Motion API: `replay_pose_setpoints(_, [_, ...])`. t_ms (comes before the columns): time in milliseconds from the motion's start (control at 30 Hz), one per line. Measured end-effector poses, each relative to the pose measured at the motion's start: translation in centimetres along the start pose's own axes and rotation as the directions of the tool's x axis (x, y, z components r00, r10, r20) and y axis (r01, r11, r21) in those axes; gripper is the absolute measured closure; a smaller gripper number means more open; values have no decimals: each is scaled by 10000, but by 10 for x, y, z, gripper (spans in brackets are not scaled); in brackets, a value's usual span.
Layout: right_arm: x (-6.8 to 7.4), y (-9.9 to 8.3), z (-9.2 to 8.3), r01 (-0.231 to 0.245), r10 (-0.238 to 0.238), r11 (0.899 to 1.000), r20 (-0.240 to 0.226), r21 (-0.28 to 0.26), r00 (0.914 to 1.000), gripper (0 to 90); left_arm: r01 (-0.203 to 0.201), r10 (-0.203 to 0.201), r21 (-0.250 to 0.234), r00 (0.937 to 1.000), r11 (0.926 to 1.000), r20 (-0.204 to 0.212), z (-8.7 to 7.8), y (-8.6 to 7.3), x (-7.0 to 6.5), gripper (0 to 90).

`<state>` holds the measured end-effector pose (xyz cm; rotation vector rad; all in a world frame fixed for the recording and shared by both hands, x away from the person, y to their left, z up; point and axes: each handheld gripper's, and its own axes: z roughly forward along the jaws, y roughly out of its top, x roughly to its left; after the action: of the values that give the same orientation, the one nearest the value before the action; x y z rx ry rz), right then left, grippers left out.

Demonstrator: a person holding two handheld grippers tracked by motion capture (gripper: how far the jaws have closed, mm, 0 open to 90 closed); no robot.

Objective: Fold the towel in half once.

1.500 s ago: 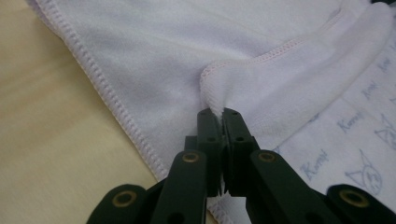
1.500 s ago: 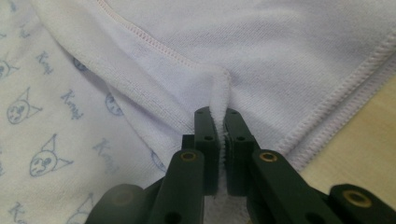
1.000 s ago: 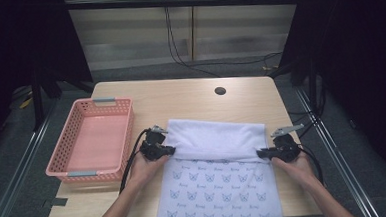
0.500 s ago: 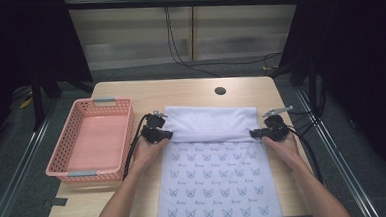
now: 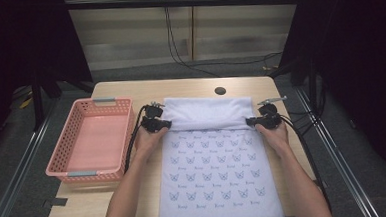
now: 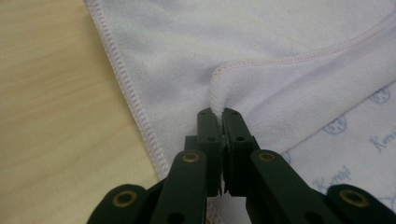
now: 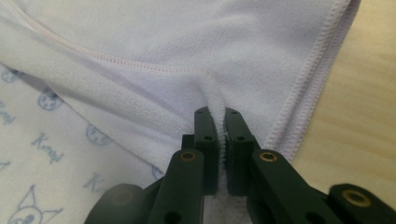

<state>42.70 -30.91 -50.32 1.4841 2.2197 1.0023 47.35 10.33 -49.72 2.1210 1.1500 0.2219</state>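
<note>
A white towel point(image 5: 217, 172) printed with small blue cat faces lies down the middle of the wooden table point(image 5: 130, 89), its near end hanging over the front edge. Its far part is folded back as a plain white band point(image 5: 206, 113). My left gripper point(image 5: 161, 123) is shut on the left end of that folded hem, and the left gripper view shows the towel's stitched edge point(image 6: 219, 88) pinched between the pads of the left gripper point(image 6: 218, 114). My right gripper point(image 5: 255, 120) is shut on the right end, the towel hem point(image 7: 212, 91) squeezed between the right gripper point(image 7: 216, 113) jaws.
A pink plastic basket point(image 5: 58, 160), with nothing in it, stands on the table's left side close to my left forearm. A dark round hole point(image 5: 220, 90) sits in the tabletop beyond the towel. Black cables trail from both grippers toward the table's sides.
Both grippers have carried the towel's folded edge away from the person toward the table's far side, so more of the printed face lies bare and the white band is narrower.
</note>
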Motion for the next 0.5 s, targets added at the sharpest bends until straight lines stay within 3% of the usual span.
replay_pose_setpoints(133, [-3, 8, 6, -53, 51, 10000, 300, 75, 9995, 866, -237, 240, 85, 9991, 9997, -342, 8, 11, 1, 876])
replay_pose_setpoints(267, [-4, 12, 9, -78, 74, 9999, 435, 82, 9990, 866, 122, -120, 81, 9995, 9999, -294, 11, 15, 4, 876])
replay_pose_setpoints(367, [-9, 10, 7, -302, 305, 9993, 116, -203, 9995, 866, 34, -33, 153, 10000, 9999, -82, 7, 15, 6, 875])
replay_pose_setpoints(433, [-12, 12, 0, -312, 304, 9980, -148, -556, 9994, 867, 185, -183, -74, 9997, 9998, 159, 2, 14, 5, 875])
replay_pose_setpoints(500, [-13, 15, -8, -324, 294, 9960, -366, -835, 9989, 867, 0, 8, -273, 9995, 9996, 319, -7, 16, 2, 874])
